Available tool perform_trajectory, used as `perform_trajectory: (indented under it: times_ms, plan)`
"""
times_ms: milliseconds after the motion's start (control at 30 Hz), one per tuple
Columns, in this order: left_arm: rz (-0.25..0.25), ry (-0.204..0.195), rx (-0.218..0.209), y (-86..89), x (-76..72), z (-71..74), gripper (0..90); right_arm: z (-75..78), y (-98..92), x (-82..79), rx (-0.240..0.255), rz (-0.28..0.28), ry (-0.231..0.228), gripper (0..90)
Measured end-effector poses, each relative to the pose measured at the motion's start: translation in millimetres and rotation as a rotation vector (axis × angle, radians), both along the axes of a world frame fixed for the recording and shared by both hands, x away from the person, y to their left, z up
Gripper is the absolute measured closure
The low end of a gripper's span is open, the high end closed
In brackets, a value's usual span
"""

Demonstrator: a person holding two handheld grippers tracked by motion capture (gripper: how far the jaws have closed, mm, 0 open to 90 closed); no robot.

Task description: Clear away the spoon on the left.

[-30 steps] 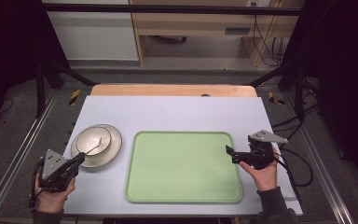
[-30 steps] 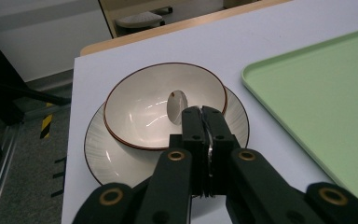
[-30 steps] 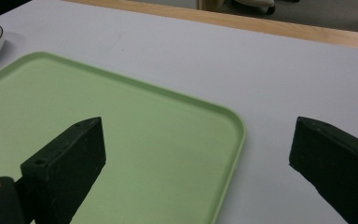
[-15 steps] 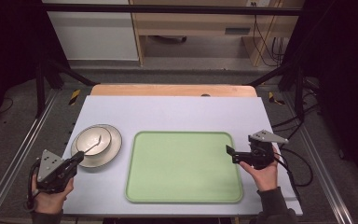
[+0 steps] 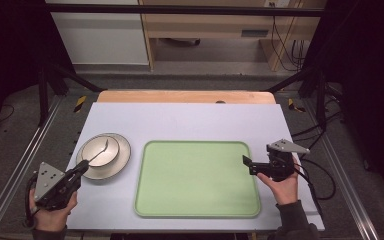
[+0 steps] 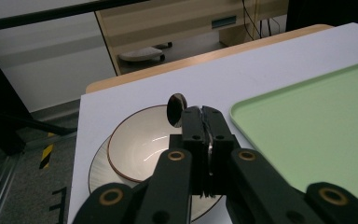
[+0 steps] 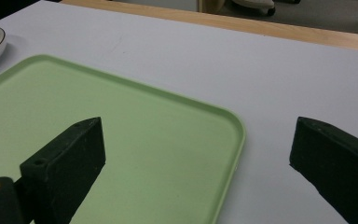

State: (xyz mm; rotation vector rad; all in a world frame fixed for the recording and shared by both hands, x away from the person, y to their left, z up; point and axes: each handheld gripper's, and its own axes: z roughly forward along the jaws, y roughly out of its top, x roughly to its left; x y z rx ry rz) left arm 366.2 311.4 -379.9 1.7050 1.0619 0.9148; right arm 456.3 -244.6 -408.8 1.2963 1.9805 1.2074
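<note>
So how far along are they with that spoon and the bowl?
Early on. Done: the left gripper has clamped the spoon by its handle, over the bowl on its plate. In hand: that spoon. Left: probably setting things on the green tray, which is bare; the right gripper waits open beside it.

fingers clamp spoon (handle) | over bowl

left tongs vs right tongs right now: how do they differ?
Left tongs are shut on the spoon, held above the bowl; right tongs stand wide open with nothing between them. Left tongs sit by the bowl at the table's left; right tongs straddle the green tray's right edge. Both have black jaws and are hand-held.
</note>
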Motion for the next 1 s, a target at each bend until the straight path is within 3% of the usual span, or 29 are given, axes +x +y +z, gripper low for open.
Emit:
perform_trajectory:
  times_ms: [367, 1000]
  plan:
    - [-0.017, -0.049, 0.000, -9.7, -3.4, 7.0, 88.9, 0.7, -0.2, -0.2, 0.002, -0.003, 0.001, 3.7]
    - [-0.082, -0.082, 0.019, -35.0, -2.0, 14.5, 88.9, 1.1, 0.2, -0.3, 0.004, -0.004, 0.000, 3.6]
